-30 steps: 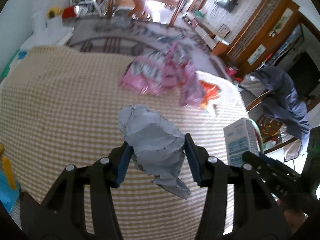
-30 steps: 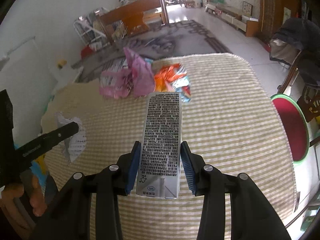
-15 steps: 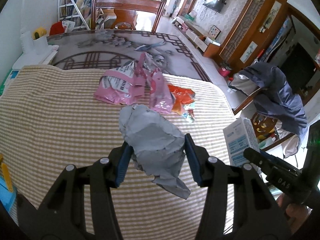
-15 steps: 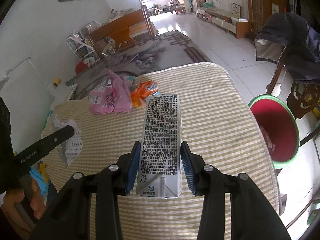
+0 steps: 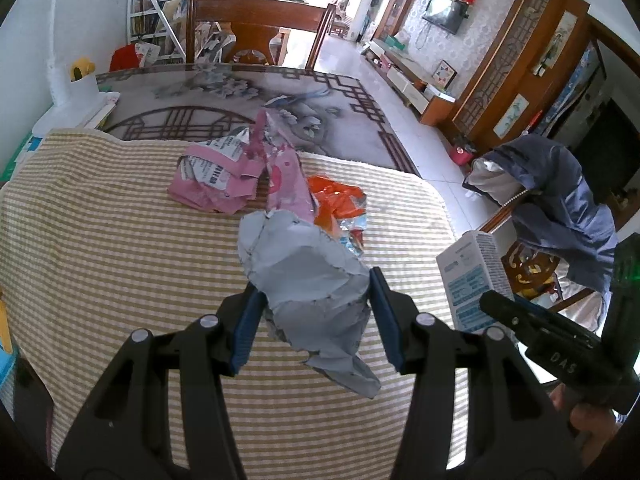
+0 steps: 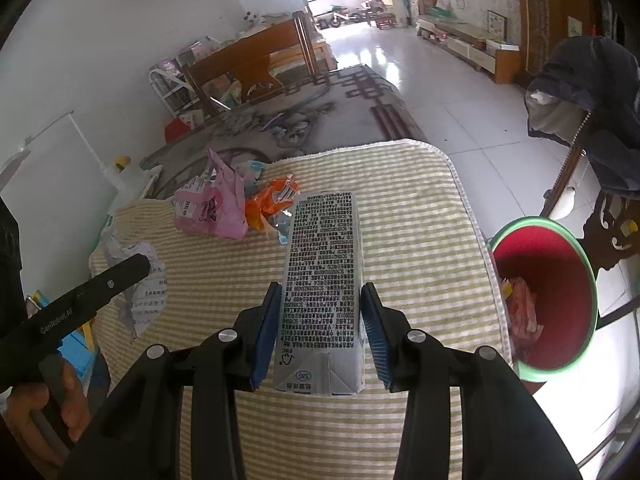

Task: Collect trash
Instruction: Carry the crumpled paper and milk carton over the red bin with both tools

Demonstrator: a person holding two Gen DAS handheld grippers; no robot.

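My left gripper is shut on a crumpled grey plastic mailer bag, held above the striped tablecloth. My right gripper is shut on a white drink carton printed with black text; the same carton shows at the right of the left wrist view. Pink torn bags and an orange wrapper lie farther back on the cloth. A red bin with a green rim stands on the floor just beyond the table's right edge, with some wrappers inside.
A wooden chair stands behind the table's bare patterned part. A dark jacket hangs over a chair near the bin. A white bottle with a yellow cap sits at the far left. White tiled floor lies to the right.
Both grippers have drawn back and risen a little with their loads; the pink bags look farther off. The red bin has come more fully into the right wrist view.
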